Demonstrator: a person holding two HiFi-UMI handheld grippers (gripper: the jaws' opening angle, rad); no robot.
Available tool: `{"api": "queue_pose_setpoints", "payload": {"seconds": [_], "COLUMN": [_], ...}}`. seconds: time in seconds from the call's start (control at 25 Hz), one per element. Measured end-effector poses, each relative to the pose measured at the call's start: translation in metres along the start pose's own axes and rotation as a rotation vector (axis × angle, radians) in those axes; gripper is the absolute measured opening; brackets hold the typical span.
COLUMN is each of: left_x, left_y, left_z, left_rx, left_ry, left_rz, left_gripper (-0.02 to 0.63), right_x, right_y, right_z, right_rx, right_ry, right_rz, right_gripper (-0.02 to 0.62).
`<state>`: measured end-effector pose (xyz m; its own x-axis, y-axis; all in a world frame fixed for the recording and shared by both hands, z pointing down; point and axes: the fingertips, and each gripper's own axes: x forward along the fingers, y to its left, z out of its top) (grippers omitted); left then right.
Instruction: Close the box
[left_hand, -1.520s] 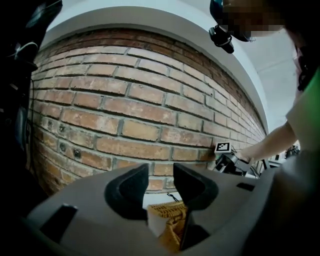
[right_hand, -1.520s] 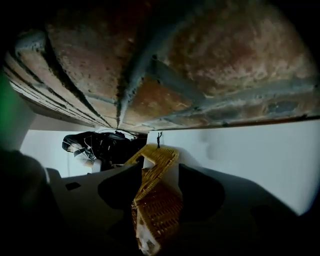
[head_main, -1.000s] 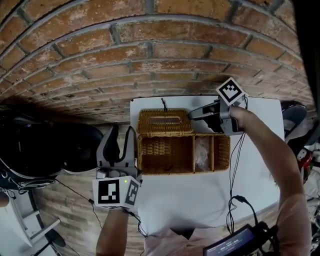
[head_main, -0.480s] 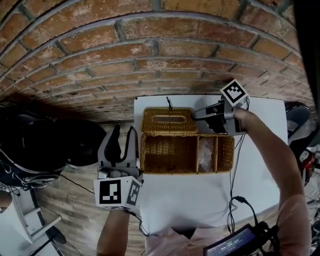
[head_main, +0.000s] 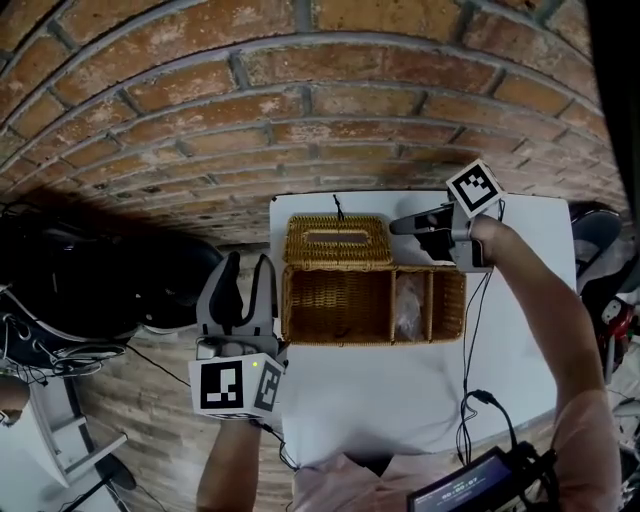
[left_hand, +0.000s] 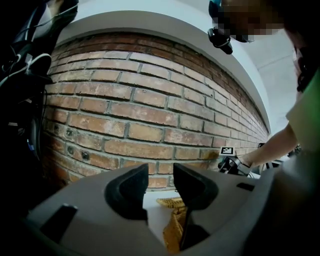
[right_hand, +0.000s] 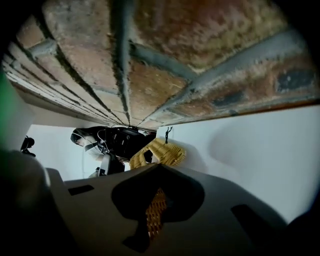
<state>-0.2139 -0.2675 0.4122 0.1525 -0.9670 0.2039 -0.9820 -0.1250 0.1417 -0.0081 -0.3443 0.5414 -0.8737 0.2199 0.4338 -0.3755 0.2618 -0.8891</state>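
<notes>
Box (head_main: 335, 305), woven wicker, lid (head_main: 338, 240) open

No legible text, apparently.

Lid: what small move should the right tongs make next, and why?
Probably swing the lid up and forward over the box: the right tongs appear shut on its right edge, and it lies open behind the box.

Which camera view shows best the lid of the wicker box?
The head view: the whole lid with its slot, open. The right gripper view shows it foreshortened; the left gripper view shows only some wicker.
</notes>
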Motion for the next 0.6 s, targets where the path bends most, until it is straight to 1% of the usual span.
{"api": "queue_pose_setpoints", "payload": {"seconds": [0.08,0.12,0.2,0.28,0.36,0.52,0.6], "left_x": [-0.001,-0.002,-0.005,-0.007,-0.008,-0.008,-0.009], "left_y": [-0.002,-0.003,-0.006,-0.006,-0.005,0.001,0.002], "left_z": [0.001,0.001,0.001,0.001,0.000,-0.002,-0.002], "left_rx": [0.000,0.000,0.001,0.005,0.007,0.005,0.003], "left_ry": [-0.002,-0.001,0.001,0.003,0.007,0.010,0.009], "left_rz": [-0.001,-0.001,0.001,0.000,0.003,0.016,0.018], "left_gripper": [0.163,0.163,0.163,0.163,0.163,0.163,0.163], "right_x": [-0.004,-0.004,-0.001,0.000,0.003,0.011,0.013], "right_y": [-0.005,-0.008,-0.012,-0.015,-0.018,-0.017,-0.019], "right_z": [0.000,-0.001,-0.003,-0.005,-0.007,-0.008,-0.008], "right_rx": [-0.005,0.014,0.084,0.147,0.180,0.219,0.227], "right_ry": [0.002,0.005,0.002,-0.001,0.004,0.027,0.033], "right_rz": [-0.041,-0.048,-0.016,0.012,0.017,0.048,0.039], "right_gripper": [0.002,0.021,0.128,0.143,0.161,0.186,0.189]}}
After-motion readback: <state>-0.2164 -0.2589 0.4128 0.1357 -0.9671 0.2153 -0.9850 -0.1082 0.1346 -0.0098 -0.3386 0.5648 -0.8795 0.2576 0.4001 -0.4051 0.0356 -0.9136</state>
